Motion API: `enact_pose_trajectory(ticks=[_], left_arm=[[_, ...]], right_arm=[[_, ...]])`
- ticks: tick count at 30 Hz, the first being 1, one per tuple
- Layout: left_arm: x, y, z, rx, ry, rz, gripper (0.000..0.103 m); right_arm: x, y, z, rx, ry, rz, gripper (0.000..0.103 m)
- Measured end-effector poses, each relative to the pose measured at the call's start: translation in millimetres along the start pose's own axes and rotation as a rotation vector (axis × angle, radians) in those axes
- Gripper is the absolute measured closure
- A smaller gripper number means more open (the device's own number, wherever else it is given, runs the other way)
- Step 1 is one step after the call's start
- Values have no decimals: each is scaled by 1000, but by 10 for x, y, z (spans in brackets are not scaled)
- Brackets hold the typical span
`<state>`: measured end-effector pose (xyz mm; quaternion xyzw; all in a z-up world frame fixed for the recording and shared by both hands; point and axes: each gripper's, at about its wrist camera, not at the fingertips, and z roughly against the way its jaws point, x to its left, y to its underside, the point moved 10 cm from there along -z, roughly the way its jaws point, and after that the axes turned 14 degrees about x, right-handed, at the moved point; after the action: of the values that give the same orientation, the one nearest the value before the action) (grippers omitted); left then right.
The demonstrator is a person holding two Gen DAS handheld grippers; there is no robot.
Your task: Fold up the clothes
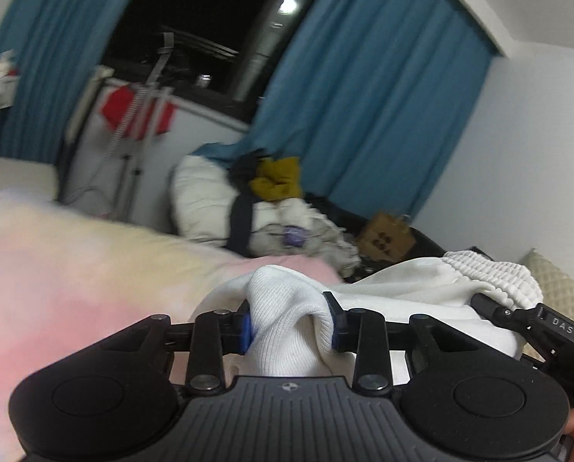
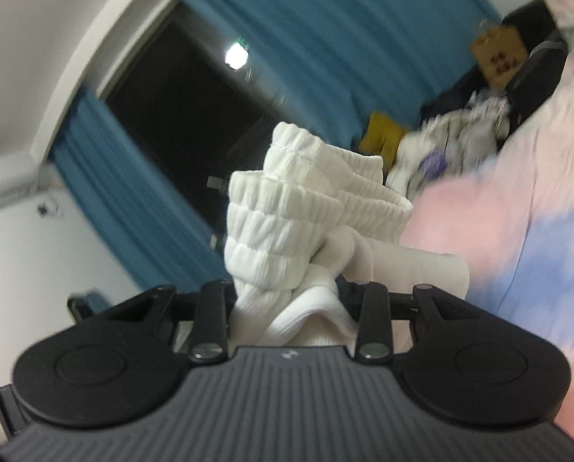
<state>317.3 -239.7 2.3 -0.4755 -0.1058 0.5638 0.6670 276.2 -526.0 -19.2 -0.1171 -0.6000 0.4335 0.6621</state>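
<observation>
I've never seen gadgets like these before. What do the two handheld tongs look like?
Both look alike. The left tongs have a dark grey ribbed body with a small round marking, two round black discs, black link bars with silver screws, and blue pads. The right tongs match; seen from the left camera, they show white lettering on the side.

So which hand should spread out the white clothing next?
Probably the right. The right gripper pinches the ribbed elastic waistband, a firm edge to pull. The left gripper only grips a soft bunch of the white garment.
</observation>
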Motion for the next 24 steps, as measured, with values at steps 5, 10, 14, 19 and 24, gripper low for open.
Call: enact_pose_trajectory(ticks=[5, 10, 14, 19, 24], left_arm=[[-891, -344, -1026, -4, 73, -82, 66], [-1580, -297, -2283, 45, 123, -156, 66], [-1814, 202, -3185, 138, 92, -236, 65], [-1827, 724, -3681, 242, 66, -291, 64], [-1643, 1054, -3767, 315, 60, -312, 62]], right_arm=[[-626, -601, 273, -198, 33, 0, 66], [-1505, -686, 380, -385, 98, -27, 66], [-2414, -375, 221, -367, 232, -194, 66], [-2989, 8, 113, -247, 390, -302, 66], [-3223, 335, 135, -92, 490, -334, 65]])
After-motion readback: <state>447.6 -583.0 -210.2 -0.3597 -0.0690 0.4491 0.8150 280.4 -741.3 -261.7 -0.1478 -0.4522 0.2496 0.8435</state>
